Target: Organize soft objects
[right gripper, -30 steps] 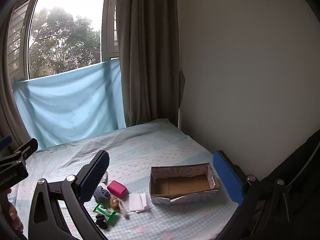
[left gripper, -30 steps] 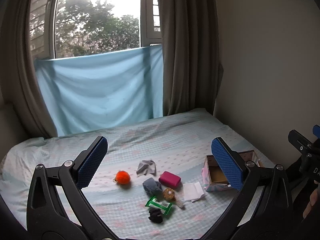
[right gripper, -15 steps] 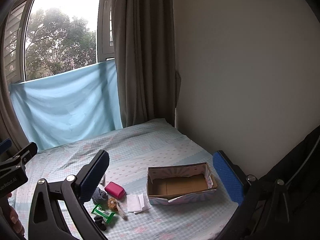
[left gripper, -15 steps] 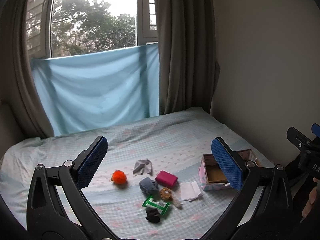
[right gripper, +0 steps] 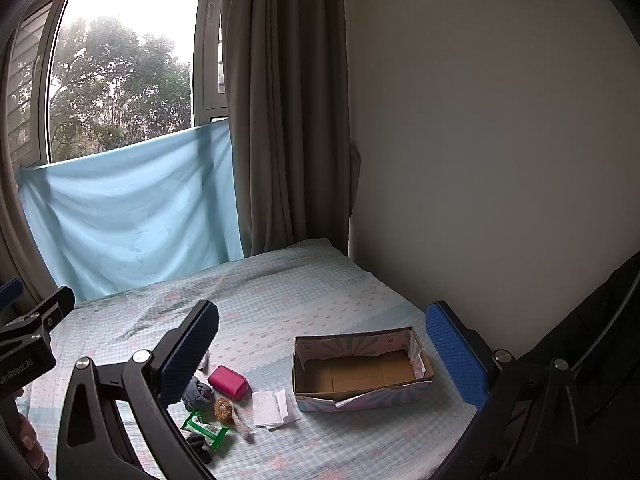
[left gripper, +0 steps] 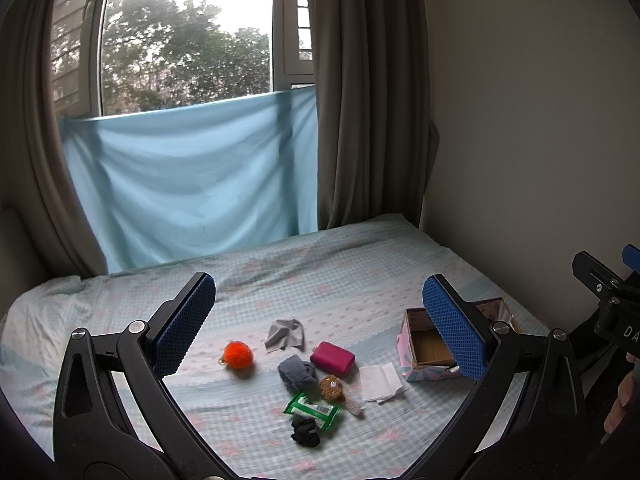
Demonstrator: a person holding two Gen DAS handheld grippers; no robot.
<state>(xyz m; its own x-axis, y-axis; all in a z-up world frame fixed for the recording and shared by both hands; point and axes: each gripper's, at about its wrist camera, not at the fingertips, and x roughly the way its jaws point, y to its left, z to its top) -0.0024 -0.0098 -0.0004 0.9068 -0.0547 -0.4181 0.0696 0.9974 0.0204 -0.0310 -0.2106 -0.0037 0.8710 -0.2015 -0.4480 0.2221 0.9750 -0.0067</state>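
Small soft items lie on the bed: an orange pompom, a grey cloth, a pink sponge, a grey sock ball, a brown ball, a green packet, a black fabric piece and white tissue. An open, empty cardboard box stands to their right. My left gripper and right gripper are open and empty, held well above the bed.
The bed has a pale checked sheet and meets a plain wall on the right. A blue cloth hangs over the window, with brown curtains beside it. The other gripper shows at each view's edge.
Both grippers have risen and drawn back slightly; the items and box sit lower and smaller in both views. Nothing on the bed has moved.
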